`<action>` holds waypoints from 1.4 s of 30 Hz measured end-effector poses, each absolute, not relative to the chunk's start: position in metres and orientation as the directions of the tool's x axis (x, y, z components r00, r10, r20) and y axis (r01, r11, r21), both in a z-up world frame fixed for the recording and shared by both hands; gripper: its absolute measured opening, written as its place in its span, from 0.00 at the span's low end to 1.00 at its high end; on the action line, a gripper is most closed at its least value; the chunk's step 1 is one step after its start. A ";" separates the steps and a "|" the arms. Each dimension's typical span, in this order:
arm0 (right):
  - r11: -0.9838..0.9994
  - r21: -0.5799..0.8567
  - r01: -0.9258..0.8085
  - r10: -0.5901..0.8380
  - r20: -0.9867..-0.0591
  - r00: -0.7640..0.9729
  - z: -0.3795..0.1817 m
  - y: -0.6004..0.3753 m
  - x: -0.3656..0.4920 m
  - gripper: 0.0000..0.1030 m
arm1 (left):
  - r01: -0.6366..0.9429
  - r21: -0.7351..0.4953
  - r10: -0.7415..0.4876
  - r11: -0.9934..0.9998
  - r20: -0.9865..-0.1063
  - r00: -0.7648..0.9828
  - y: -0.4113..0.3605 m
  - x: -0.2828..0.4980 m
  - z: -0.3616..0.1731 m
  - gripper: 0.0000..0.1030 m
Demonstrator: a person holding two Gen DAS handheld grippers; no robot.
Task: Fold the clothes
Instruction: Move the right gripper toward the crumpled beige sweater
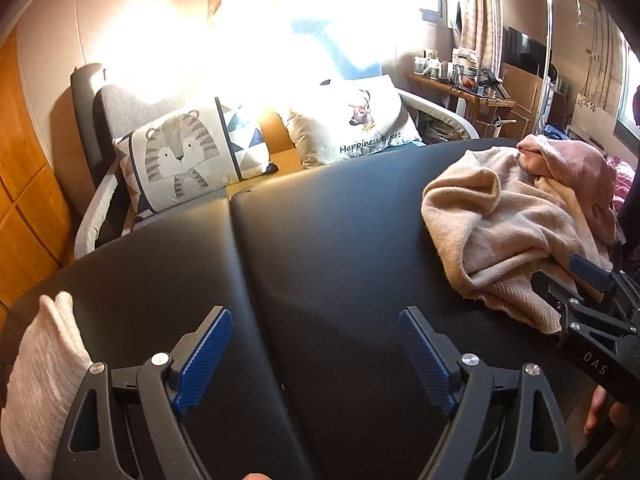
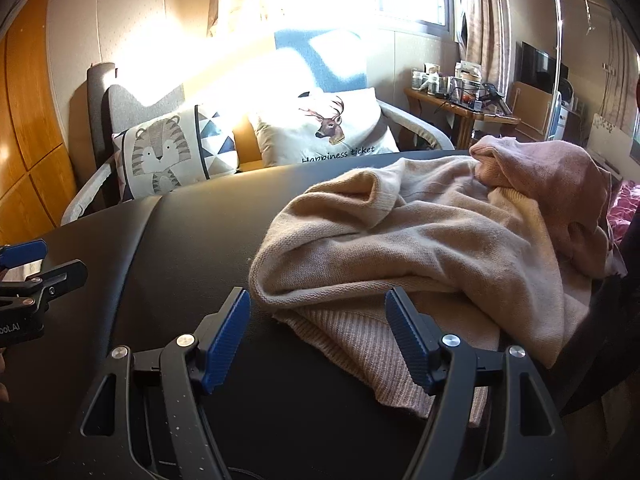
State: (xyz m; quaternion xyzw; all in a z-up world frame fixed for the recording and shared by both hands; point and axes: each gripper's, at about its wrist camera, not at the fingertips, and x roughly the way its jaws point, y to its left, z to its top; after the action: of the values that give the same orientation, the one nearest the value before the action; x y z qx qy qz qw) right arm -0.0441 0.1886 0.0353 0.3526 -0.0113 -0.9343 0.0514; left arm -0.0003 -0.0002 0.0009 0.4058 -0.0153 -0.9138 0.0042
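Observation:
A crumpled beige knit sweater (image 2: 420,248) lies on the black padded table (image 2: 192,248), with a pink garment (image 2: 560,184) heaped behind it. My right gripper (image 2: 318,304) is open, its blue pads on either side of the sweater's ribbed hem, nothing pinched. In the left wrist view the same beige sweater (image 1: 500,224) and pink garment (image 1: 572,160) sit at the right, and the right gripper (image 1: 592,280) shows beside them. My left gripper (image 1: 316,324) is open over the bare black table (image 1: 340,240). A folded white knit (image 1: 44,372) lies at its lower left.
Behind the table stands a grey sofa with a tiger cushion (image 1: 180,156) and a deer cushion (image 1: 360,120). A cluttered wooden side table (image 1: 460,80) stands at the back right. Wooden cabinet doors (image 1: 24,184) are at the left. Strong sunlight washes out the window area.

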 end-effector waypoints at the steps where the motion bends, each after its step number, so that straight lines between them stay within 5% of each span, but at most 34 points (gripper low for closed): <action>1: -0.995 0.055 0.085 -0.100 -0.655 -0.749 0.036 0.189 -0.044 0.71 | -0.012 0.020 -0.007 -1.000 -0.742 -0.671 -0.001 -0.002 0.006 0.85; 10: -0.997 0.073 0.030 -0.069 -0.610 -0.789 0.050 0.207 -0.028 0.71 | -0.072 0.083 -0.013 -0.994 -0.738 -0.675 0.018 -0.049 0.086 0.85; 21: -0.997 0.068 -0.046 -0.011 -0.659 -0.752 0.025 0.235 -0.024 0.72 | -0.140 -0.044 0.127 -0.989 -0.741 -0.660 0.027 -0.051 0.067 0.85; 42: -0.971 0.007 -0.241 0.175 -0.667 -0.724 0.006 0.340 -0.067 0.72 | -0.198 -0.124 0.213 -0.972 -0.817 -0.536 0.059 -0.094 0.012 0.85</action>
State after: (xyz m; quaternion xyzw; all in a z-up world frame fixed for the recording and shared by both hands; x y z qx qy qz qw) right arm -0.0673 0.3396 0.0065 0.3541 -0.0464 -0.9273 -0.1121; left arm -0.0943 0.0592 0.0116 0.4670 0.0081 -0.8764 -0.1173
